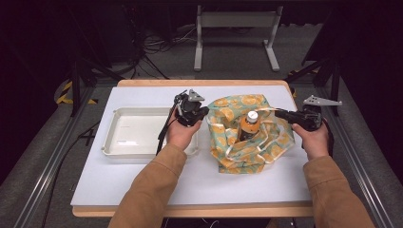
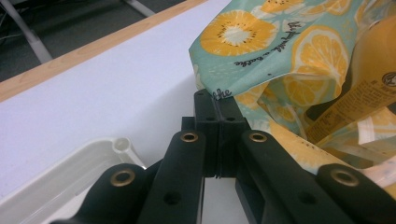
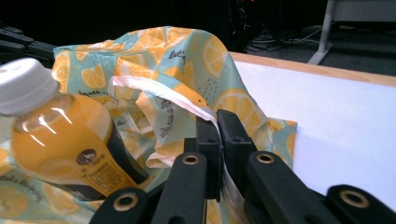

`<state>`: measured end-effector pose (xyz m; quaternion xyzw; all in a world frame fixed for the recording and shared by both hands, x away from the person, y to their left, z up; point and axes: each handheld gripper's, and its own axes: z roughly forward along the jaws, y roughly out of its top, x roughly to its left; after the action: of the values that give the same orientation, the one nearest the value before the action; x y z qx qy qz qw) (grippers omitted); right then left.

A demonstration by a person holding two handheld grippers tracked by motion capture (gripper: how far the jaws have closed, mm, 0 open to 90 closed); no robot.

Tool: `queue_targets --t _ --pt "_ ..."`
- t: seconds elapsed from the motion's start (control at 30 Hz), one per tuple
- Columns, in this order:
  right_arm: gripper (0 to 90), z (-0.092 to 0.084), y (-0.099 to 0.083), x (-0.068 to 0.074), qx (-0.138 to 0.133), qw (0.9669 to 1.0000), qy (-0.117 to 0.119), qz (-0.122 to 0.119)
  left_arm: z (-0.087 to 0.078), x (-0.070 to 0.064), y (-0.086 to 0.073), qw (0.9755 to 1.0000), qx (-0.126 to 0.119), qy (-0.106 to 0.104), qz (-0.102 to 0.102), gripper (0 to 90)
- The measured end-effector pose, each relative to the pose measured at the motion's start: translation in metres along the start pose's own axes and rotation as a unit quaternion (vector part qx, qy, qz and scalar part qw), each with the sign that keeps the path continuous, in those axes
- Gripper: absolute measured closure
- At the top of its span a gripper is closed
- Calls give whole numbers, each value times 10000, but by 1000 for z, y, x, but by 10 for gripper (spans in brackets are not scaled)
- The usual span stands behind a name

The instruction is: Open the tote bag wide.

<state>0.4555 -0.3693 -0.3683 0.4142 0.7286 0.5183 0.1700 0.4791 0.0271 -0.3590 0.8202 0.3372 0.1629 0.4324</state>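
Now both grippers' fingers clamp the bag (image 1: 247,137): left (image 1: 205,114) rim, right (image 1: 278,113) handle.

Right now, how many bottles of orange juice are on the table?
1. The white-capped orange juice bottle stands inside the open lemon-print fabric bag, between the two grippers. The bag's folds could hide another.

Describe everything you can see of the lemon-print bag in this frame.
The bag is thin, soft cloth, teal with orange citrus slices and small black script, plus pale ribbon-like handles. It sits crumpled and open-topped on the white table cover, right of the white tray. An orange juice bottle with a white cap stands inside it. The left gripper is shut on the bag's rim; the right gripper is shut on a handle strap.
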Motion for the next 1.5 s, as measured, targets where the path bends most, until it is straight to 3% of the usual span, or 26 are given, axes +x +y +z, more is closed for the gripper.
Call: queue_targets --t 0.37,0.8,0.97,1.2,1.5 --pt "886 2 -14 -8 209 9996 -133 118 9 -1 -8 9999 149 -23 -39 900" --pt "882 7 -30 -17 599 9971 -337 323 24 -3 -16 9987 512 34 6 900" --pt "875 8 -36 -18 698 9962 -383 357 24 -2 -19 9988 478 -13 -62 900" --pt "767 2 -40 -14 520 9970 -417 386 19 -4 -18 9993 370 -74 -84 900" --pt "570 -35 -25 18 -89 9978 -622 -230 17 -4 -19 9993 262 -154 -196 900"
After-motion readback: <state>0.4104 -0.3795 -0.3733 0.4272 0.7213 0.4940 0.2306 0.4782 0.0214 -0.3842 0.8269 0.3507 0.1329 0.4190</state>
